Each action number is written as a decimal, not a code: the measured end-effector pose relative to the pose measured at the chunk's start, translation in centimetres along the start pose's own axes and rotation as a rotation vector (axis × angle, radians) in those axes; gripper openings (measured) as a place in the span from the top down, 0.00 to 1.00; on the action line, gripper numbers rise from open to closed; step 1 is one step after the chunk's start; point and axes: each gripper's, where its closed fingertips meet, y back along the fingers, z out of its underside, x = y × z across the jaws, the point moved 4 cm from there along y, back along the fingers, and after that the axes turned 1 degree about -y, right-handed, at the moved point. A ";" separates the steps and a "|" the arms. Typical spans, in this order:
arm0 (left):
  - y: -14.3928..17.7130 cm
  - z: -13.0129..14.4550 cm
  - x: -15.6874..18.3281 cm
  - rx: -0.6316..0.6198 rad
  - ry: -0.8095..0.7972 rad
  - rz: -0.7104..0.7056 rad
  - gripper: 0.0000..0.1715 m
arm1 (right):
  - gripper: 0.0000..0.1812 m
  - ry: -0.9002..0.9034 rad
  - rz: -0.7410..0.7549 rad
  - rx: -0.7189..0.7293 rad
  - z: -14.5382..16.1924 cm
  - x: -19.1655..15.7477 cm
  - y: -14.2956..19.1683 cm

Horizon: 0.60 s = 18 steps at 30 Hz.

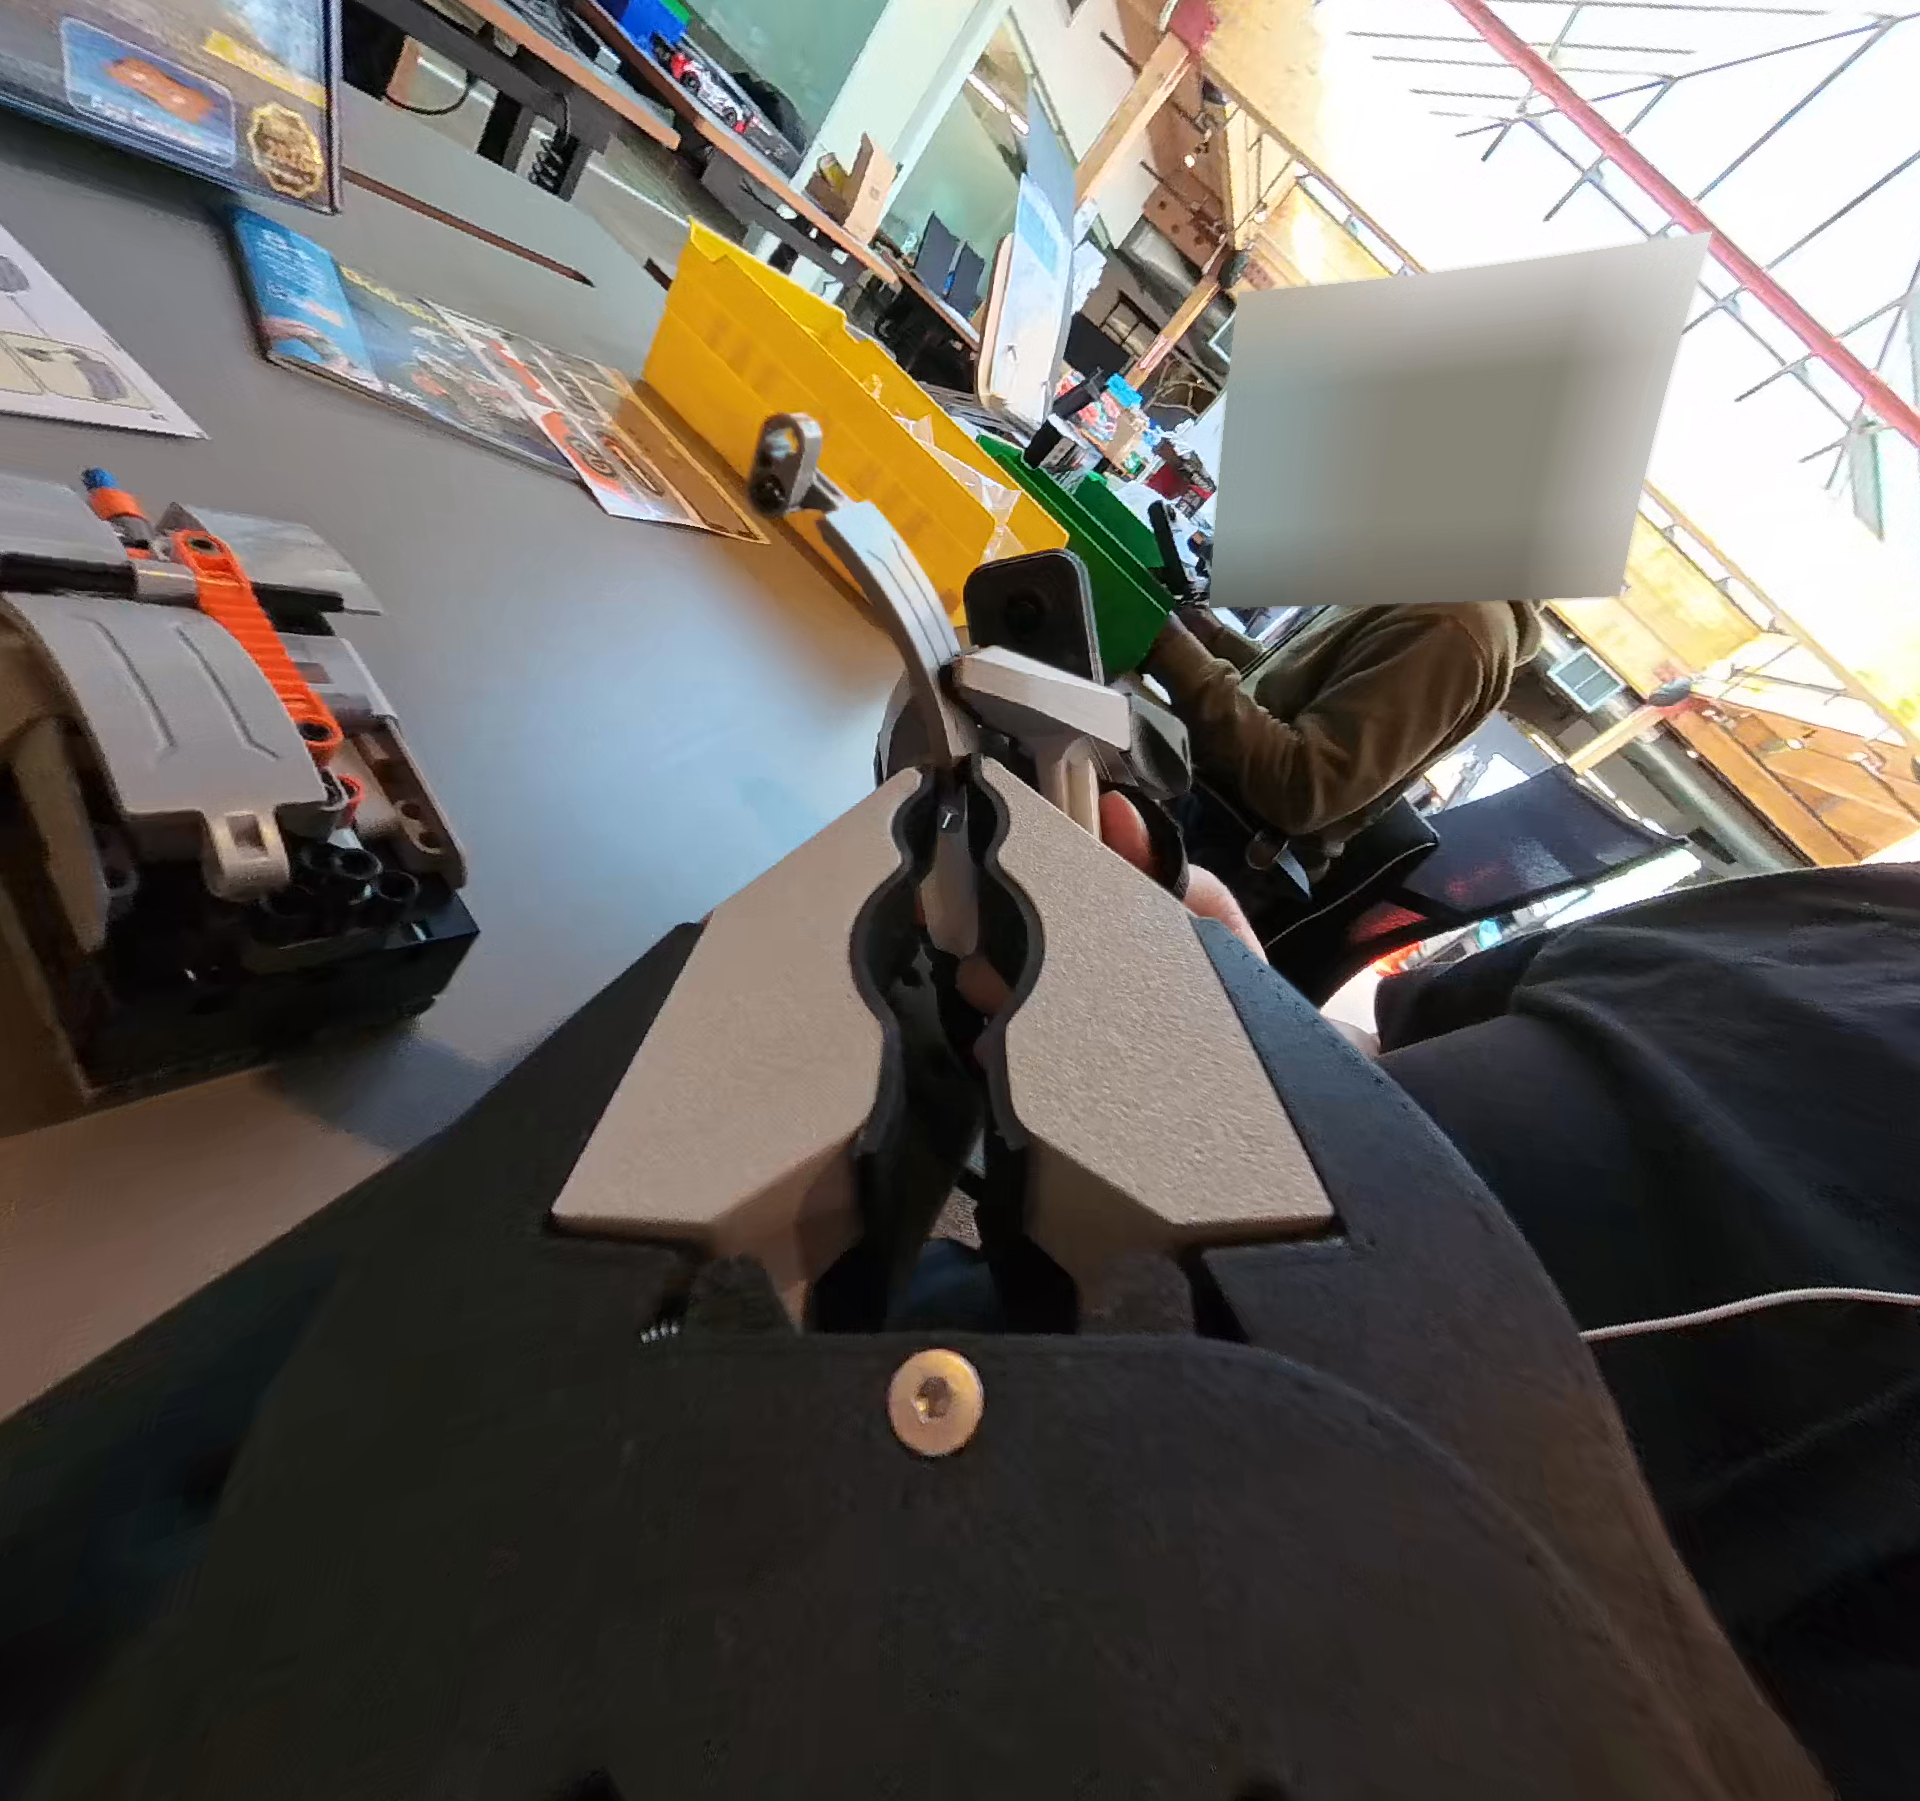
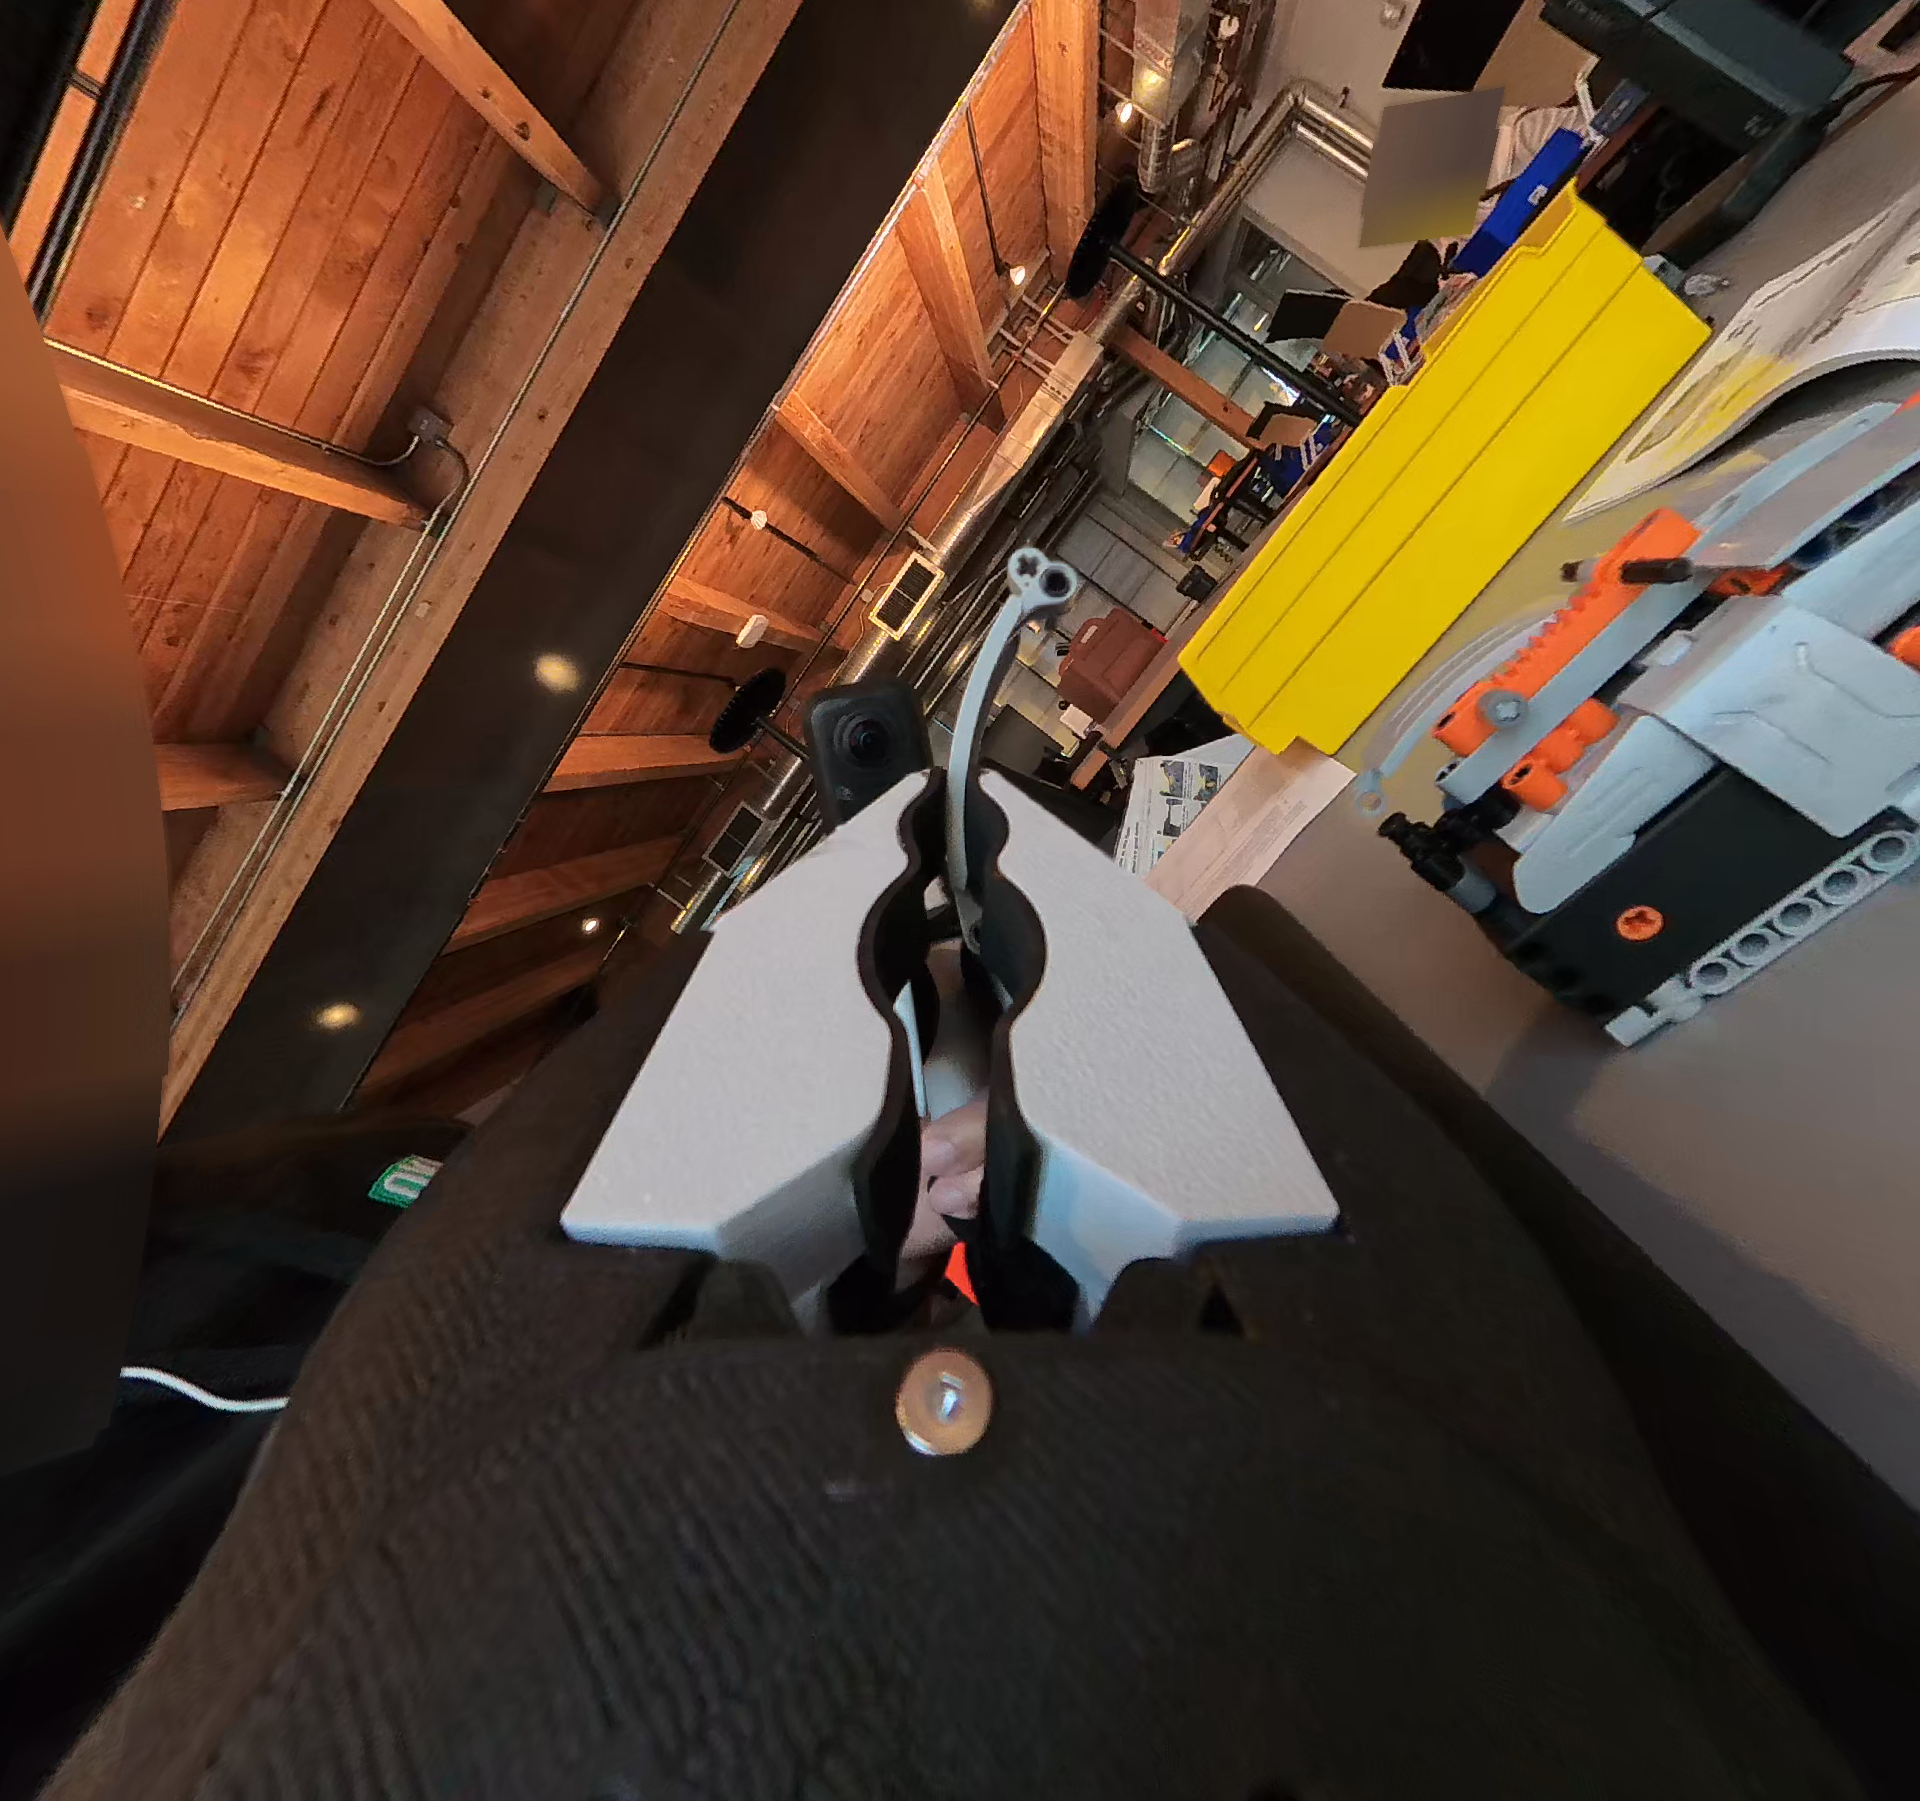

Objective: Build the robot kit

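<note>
My left gripper (image 1: pixel 951 785) is shut on the lower end of a curved grey brick-set piece (image 1: pixel 894 588), which has a pin-hole connector at its far tip. My right gripper (image 2: pixel 961 806) faces it and is shut on the same curved piece (image 2: pixel 987 691). The right gripper's finger (image 1: pixel 1039 702) and camera show just beyond the left fingertips. Both hold the piece in the air beside the table edge. A partly built grey, orange and black brick model (image 1: pixel 208 764) stands on the grey table (image 1: pixel 623 691). It also shows in the right wrist view (image 2: pixel 1683 764).
A yellow bin (image 1: pixel 821 401) (image 2: pixel 1455 525) and a green bin (image 1: pixel 1101 546) stand on the table's far side. Booklets (image 1: pixel 436 349), a printed sheet (image 1: pixel 73 359) and a set box (image 1: pixel 166 37) lie behind the model. A person in an olive hoodie (image 1: pixel 1351 712) sits beyond. My two grippers' fingertips are within a few centimetres of each other.
</note>
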 end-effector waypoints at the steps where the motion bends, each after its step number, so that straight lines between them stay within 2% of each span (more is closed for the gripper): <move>1: 0.2 0.1 0.2 -0.002 0.010 0.016 0.99 | 1.00 0.006 -0.005 -0.007 0.2 -0.2 0.0; 6: 1.2 0.5 0.9 -0.052 0.021 0.068 1.00 | 0.97 0.070 -0.014 -0.049 0.8 -0.8 0.2; 10: 1.9 0.5 1.0 -0.130 0.002 0.067 1.00 | 0.93 0.150 0.018 -0.045 -0.8 -0.7 0.8; 13: 2.1 0.6 1.2 -0.186 -0.017 0.071 1.00 | 0.90 0.286 0.051 -0.087 -2.0 -1.0 1.1; 18: 2.1 1.3 1.5 -0.240 -0.037 0.087 1.00 | 0.84 0.544 0.089 -0.197 -2.0 -2.4 1.1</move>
